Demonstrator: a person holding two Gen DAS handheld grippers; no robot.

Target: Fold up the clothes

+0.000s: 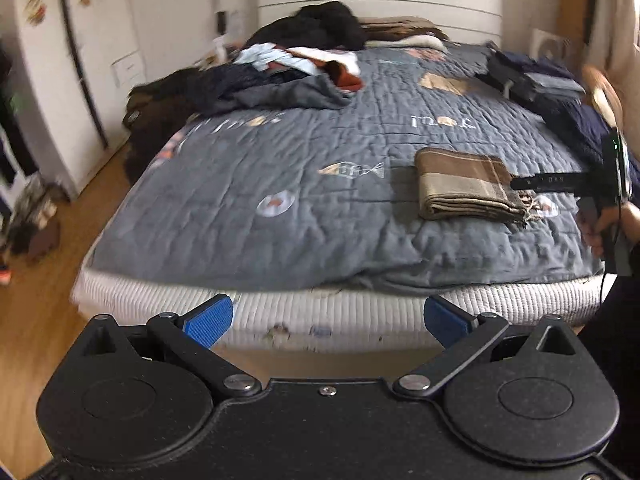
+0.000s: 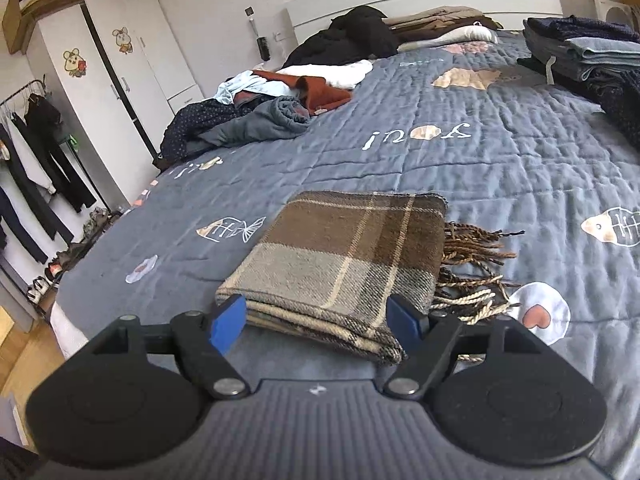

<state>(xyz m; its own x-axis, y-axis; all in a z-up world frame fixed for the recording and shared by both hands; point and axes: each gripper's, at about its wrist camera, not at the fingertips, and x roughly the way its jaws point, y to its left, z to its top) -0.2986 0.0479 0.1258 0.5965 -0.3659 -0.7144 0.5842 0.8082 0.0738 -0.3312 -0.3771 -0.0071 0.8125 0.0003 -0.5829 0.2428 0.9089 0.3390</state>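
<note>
Right wrist view: folded brown-and-beige plaid woollen scarf (image 2: pixel 340 256) lies flat on the grey-blue quilted bed cover (image 2: pixel 520 168), lower centre of frame, fringe trailing right. Right gripper (image 2: pixel 318 320) fingers spread either side of the near fold, not pinching it.

Left wrist view: left gripper (image 1: pixel 326 318) released, empty, off the mattress edge at bottom.

Judgement: scarf looks finished. To shift it, scoop under all layers evenly, then carry it to the folded stack (image 2: pixel 588 52), upper right.
</note>
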